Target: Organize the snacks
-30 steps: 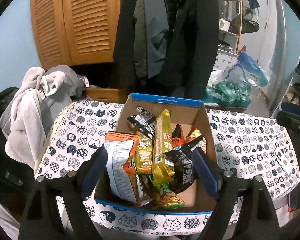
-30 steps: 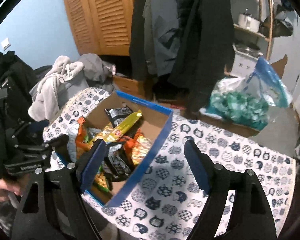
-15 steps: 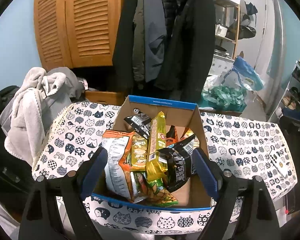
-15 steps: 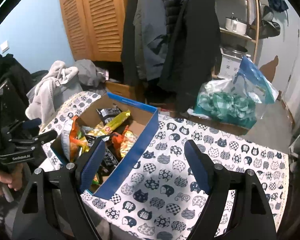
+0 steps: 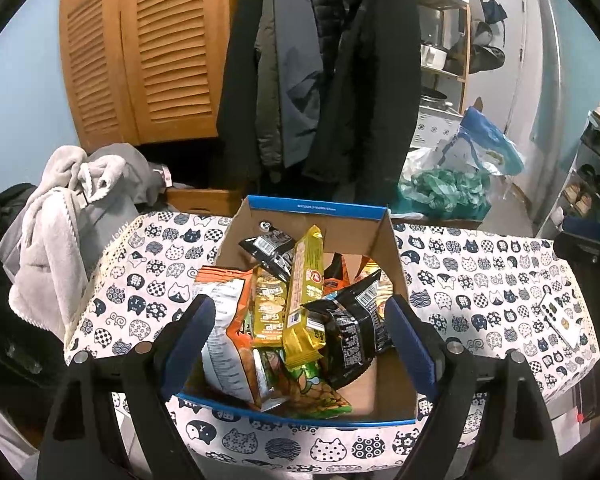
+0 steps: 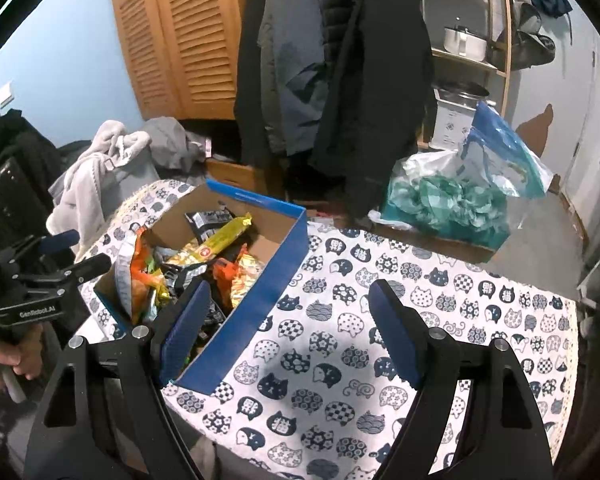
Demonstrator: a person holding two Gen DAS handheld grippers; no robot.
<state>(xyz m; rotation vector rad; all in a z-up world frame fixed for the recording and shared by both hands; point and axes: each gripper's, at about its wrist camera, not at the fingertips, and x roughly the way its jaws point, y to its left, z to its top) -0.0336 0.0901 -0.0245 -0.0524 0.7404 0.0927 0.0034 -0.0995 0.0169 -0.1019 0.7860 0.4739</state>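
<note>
Filling a blue-edged cardboard box (image 5: 316,210) on the cat-print tablecloth (image 5: 480,276), the snacks (image 5: 300,312) lie in a loose heap: a long yellow wrapped pack (image 5: 306,296) leaning upright across the middle, a black foil bag (image 5: 352,332) to its right, an orange-and-white bag (image 5: 228,320) against the left wall and a green packet (image 5: 316,392) near the front edge. These look light, crinkly and slippery, likely puffed with air, so a firm squeeze on the belly could crush the contents or let the film slide out; a crimped top seam or the stiff end of the yellow pack seems the safer place to pinch. The left gripper (image 5: 300,336) hovers just above the near side of the box, its jaws spread wide and holding nothing. The right gripper (image 6: 290,324) hangs over the bare cloth just beside the box's right wall, jaws equally wide and empty. Beyond the table hang dark coats (image 5: 324,72) before a louvred wooden wardrobe (image 5: 140,52), with a grey blanket (image 5: 60,216) heaped to the left and a plastic bag (image 5: 460,176) to the right.
</note>
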